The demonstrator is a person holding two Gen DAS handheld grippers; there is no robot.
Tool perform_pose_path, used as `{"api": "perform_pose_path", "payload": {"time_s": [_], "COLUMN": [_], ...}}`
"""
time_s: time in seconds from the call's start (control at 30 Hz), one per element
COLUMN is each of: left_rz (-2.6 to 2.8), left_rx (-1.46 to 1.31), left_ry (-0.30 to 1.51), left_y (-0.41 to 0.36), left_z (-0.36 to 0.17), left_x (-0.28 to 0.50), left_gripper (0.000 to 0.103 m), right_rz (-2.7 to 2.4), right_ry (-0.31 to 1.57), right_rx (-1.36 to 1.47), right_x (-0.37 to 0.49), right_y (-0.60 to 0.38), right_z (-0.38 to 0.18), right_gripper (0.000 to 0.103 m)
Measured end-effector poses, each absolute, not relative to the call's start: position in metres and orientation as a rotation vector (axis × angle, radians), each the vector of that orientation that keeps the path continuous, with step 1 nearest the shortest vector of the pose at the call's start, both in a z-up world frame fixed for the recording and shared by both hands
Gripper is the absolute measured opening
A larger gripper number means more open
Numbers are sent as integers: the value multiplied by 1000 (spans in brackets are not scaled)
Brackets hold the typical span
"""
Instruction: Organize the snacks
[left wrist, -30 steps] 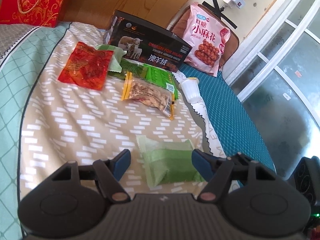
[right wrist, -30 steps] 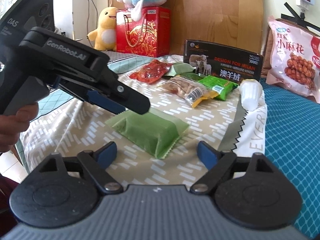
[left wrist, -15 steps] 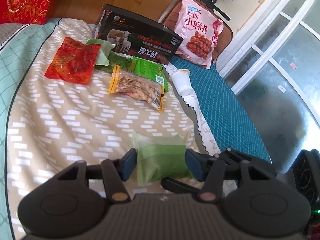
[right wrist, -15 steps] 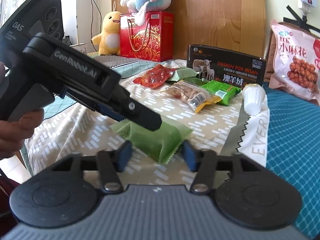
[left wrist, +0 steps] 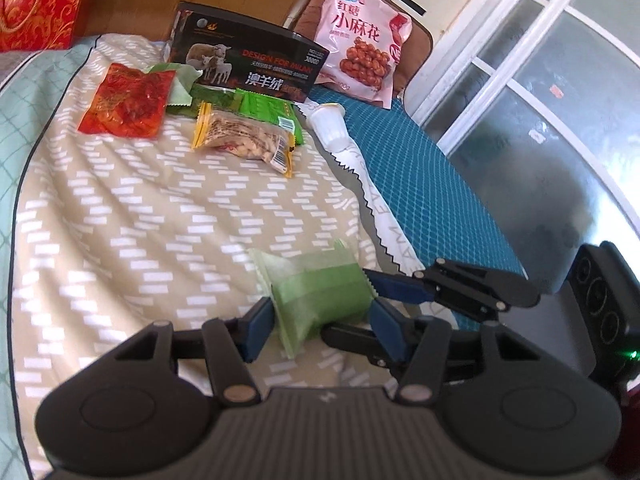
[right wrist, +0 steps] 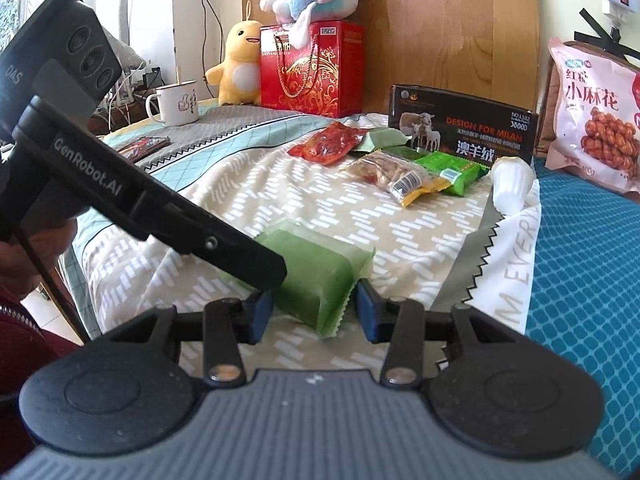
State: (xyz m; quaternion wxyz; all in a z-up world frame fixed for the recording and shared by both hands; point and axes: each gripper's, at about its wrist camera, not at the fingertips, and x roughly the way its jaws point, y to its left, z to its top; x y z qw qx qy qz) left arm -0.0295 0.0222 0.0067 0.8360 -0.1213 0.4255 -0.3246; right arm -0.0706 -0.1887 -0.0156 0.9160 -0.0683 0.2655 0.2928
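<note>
Fingers of left gripper (left wrist: 322, 322) pinch the soft green plastic-wrapped snack packet (left wrist: 320, 300) from both sides, blue pads on its wrapper. Right gripper (right wrist: 314, 312) fingers straddle the same packet's other end: left pad touches, right pad's contact w/ the crinkled edge can't be told. Packet sits at near edge of the beige patterned bedspread (left wrist: 120, 220). Further back, near the black cardboard box w/ sheep print (left wrist: 248, 66): red foil pouch (left wrist: 128, 100), clear peanut bag w/ yellow ends (left wrist: 244, 140), bright green wrapper (left wrist: 268, 110).
</note>
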Motion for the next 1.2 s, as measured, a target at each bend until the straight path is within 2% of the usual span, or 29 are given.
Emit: {"api": "perform_pose_path", "payload": {"time_s": [0.23,0.7,0.83,0.97,1.07,1.2], "left_rz": [-694,-728,-738,-740,-735,-725], "left_rx": [-250,-196,-192,-205,-229,-207], "left_ry": [901,912,914,925,932,930], "left_y": [18,-5,-9,-6,-3,-7], "left_z": [8,10,10,11,12,11], "left_x": [-30,-23,-22,-19,-14,-13], "left_gripper": [61,61,68,70,69,55], "right_rz": [603,530,526,536,540,535], "right_ry": [545,533,534,533,530,523], "right_rx": [-131,-103,-90,-85,-79,-80], "right_x": [-71,-75,-74,-73,-73,-74], "right_y": [-189,-200,-204,-204,-206,-206], "right_z": [-16,-16,-18,-19,-19,-19], "right_gripper": [48,48,50,51,51,47]}}
